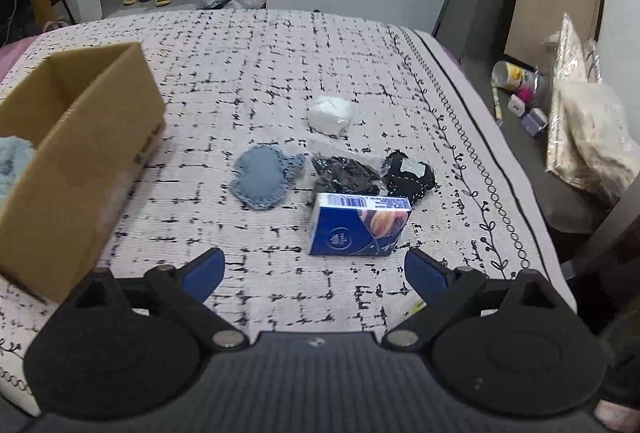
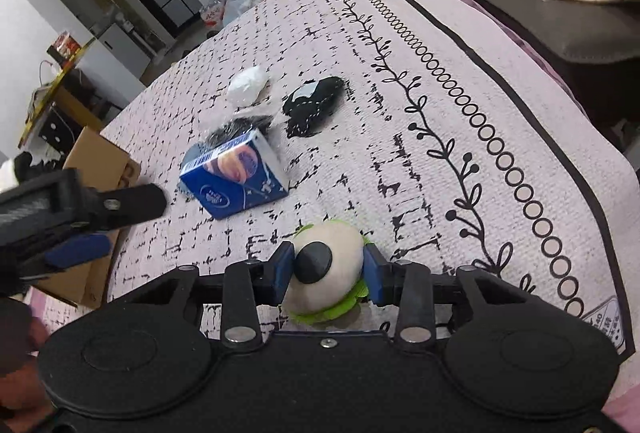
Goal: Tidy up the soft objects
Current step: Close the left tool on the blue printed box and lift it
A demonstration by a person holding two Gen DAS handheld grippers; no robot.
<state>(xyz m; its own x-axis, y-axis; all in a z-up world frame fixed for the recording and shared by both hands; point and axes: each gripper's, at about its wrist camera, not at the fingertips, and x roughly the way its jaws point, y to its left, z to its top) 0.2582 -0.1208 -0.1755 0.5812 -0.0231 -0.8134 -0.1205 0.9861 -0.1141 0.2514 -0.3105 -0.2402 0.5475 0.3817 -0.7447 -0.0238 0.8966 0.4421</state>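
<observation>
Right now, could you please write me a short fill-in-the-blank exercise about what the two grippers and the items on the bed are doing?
1. The right gripper is shut on a plush toy whose fringe is ____.
2. The left gripper is ____ and holds nothing.
3. The tissue pack nearest the left gripper is ____ in colour.
4. The cardboard box stands to the ____ of the denim pouch in the left wrist view.

Missing words: green; open; blue; left

Cardboard box sat at the bed's left side. Tissue pack lay nearest, centre. Behind it, touching: bagged cloth; a dark bundle just right; heart cushion left. Wrapped wad lay farthest back. Plush toy sat between right gripper's jaws.
</observation>
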